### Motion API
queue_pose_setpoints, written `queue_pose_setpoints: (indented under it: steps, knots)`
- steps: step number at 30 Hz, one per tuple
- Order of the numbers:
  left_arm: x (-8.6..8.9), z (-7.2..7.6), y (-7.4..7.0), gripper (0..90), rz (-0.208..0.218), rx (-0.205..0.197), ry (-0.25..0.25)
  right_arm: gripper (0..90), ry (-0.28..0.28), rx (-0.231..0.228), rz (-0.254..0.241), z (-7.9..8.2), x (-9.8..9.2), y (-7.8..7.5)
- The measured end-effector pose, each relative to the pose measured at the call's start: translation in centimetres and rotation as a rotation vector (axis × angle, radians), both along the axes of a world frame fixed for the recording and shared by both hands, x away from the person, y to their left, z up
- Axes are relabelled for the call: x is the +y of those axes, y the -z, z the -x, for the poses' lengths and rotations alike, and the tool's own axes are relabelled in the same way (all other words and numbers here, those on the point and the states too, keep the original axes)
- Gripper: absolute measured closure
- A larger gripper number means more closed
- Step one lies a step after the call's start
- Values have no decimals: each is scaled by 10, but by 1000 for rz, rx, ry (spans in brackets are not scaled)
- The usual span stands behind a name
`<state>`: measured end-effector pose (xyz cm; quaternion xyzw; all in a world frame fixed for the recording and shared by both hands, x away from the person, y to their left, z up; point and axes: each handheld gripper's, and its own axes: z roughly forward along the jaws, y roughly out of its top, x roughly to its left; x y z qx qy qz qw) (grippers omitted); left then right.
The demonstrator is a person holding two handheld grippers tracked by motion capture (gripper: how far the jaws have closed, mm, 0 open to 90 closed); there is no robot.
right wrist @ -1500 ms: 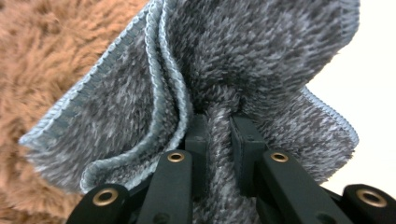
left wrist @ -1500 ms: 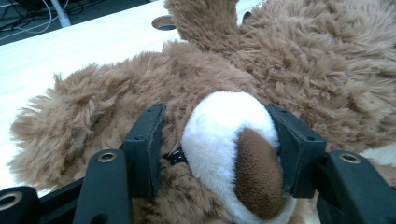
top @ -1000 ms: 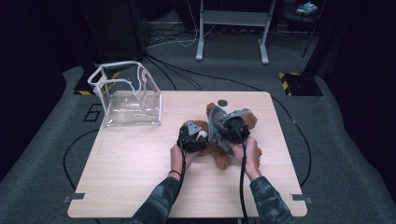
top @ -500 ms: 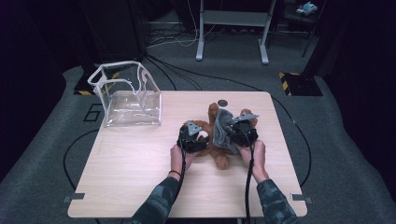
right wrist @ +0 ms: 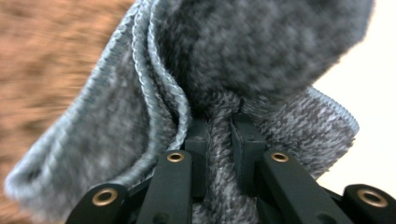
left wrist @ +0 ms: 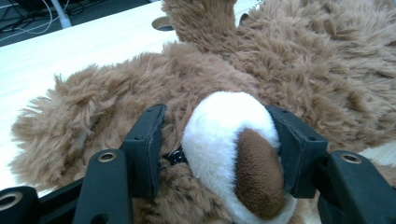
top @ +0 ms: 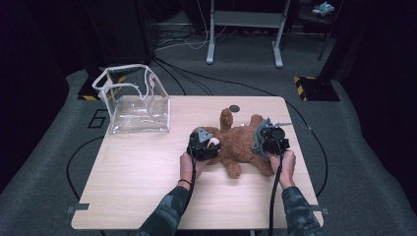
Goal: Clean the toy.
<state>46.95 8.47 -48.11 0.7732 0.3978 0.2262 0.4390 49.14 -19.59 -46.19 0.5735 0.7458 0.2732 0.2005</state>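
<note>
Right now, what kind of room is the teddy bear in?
Probably a lab or studio for recording handling tasks, not a home. A lone wooden table stands on grey carpet against dark walls, cables trail across the floor, and yellow-and-black hazard tape marks spots beside it.

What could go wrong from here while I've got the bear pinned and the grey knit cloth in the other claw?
The left claw squeezes only the teddy bear's soft white snout; a tug may slip it free. The right claw pinches a thin fold of the grey knit cloth, which might pull out or bunch up.
</note>
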Motion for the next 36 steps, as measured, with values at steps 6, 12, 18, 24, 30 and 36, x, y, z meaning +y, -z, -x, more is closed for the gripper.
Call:
queue_pose_setpoints:
  steps: [6, 12, 18, 24, 30, 36]
  knots:
    - [0, 0, 0, 415, -2, 0, -3, 790, 48, 67, 73, -16, -8, 9]
    - [0, 0, 0, 415, -1, 2, -5, 790, 64, -52, 4, 9, -18, -26]
    - [-1, -1, -1, 414, -2, 3, -8, 787, -103, -125, -64, 36, 19, -51]
    - [-1, -2, -2, 414, -7, 14, -4, 790, -90, -89, 1, 27, 30, -27]
    - [-1, -4, -2, 414, -3, 22, -2, 790, -5, -27, -19, 22, -4, -8]
    - [0, -8, -4, 414, -7, 40, -6, 789, -96, -140, -22, 41, 28, -41]
